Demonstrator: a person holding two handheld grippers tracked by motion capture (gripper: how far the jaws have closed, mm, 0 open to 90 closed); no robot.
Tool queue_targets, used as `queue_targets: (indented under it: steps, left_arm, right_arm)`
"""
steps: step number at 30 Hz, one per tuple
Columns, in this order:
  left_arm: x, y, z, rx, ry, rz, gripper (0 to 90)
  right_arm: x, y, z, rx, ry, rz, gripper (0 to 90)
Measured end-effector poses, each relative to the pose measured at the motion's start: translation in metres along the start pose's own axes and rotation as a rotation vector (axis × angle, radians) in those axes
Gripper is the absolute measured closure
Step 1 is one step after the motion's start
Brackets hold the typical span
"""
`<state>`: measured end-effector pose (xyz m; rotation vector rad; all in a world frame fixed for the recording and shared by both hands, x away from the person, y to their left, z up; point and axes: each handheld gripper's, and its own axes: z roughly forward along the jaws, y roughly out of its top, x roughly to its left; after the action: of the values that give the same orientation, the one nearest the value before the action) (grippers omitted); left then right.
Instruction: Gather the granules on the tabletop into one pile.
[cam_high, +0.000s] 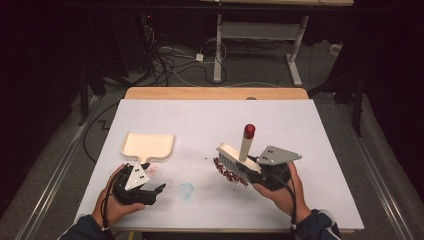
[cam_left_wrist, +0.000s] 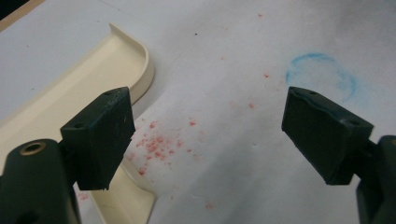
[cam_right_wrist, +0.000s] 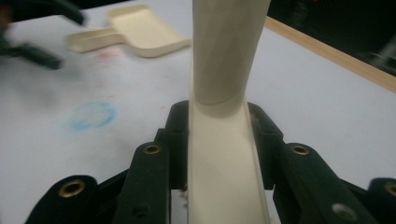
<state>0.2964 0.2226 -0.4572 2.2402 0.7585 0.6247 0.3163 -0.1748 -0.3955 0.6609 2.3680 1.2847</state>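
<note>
Sweeping red crumbs into a pan, by the look of it. Right gripper (cam_high: 252, 172) clenched on the back of a cream plastic hand brush with a red-capped handle (cam_high: 239, 156); gripped across the brush body, as the right gripper view shows, so the bristles point down and away from the jaws and the handle stands clear above them; a pile of dark red crumbs (cam_high: 230, 173) lying right under the bristles, just ahead of the jaws, probably gathered there for pushing leftward. Left gripper (cam_high: 152, 192) released, jaws wide apart with nothing between them; cream plastic dustpan (cam_left_wrist: 70, 93) flat on the white table top (cam_high: 210, 125), just beside the left-hand jaw in the left gripper view, its handle nearest, likely waiting to be grasped and steadied; a faint scatter of pinkish specks (cam_left_wrist: 156, 144) on the table between the jaws; a smudged blue ring (cam_left_wrist: 322, 77) just beyond the other jaw, well apart from the crumbs.
</note>
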Motion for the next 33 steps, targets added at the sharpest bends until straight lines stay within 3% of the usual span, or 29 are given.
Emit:
queue_targets:
  steps: [2, 4, 11, 15, 18, 25, 33]
  left_arm:
    - [-0.001, 0.001, 0.001, 0.012, -0.002, -0.001, 16.1]
    - [-0.002, 0.001, 0.002, 0.017, 0.001, 0.001, 16.1]
    - [-0.001, 0.001, 0.003, 0.020, 0.004, 0.007, 16.1]
    - [0.000, 0.000, 0.003, 0.016, -0.001, 0.005, 16.1]
    - [-0.001, 0.000, 0.004, 0.017, -0.006, 0.008, 16.2]
    - [-0.001, 0.002, 0.007, 0.024, -0.018, 0.016, 16.2]
    - [-0.003, 0.002, 0.008, 0.027, -0.034, 0.013, 16.2]
  right_arm:
    - [0.000, -0.006, -0.006, -0.008, 0.093, -0.065, 67.1]
    - [-0.001, -0.012, -0.007, -0.003, 0.180, -0.099, 67.1]
    - [-0.011, -0.027, 0.010, 0.061, 0.371, -0.165, 67.1]
    - [-0.022, -0.029, 0.024, 0.057, 0.410, -0.167, 67.2]
    - [-0.031, -0.024, 0.032, 0.060, 0.408, -0.202, 67.1]
    - [-0.048, -0.015, 0.061, 0.035, 0.471, -0.243, 66.5]
    - [-0.054, -0.006, 0.075, -0.004, 0.463, -0.235, 66.8]
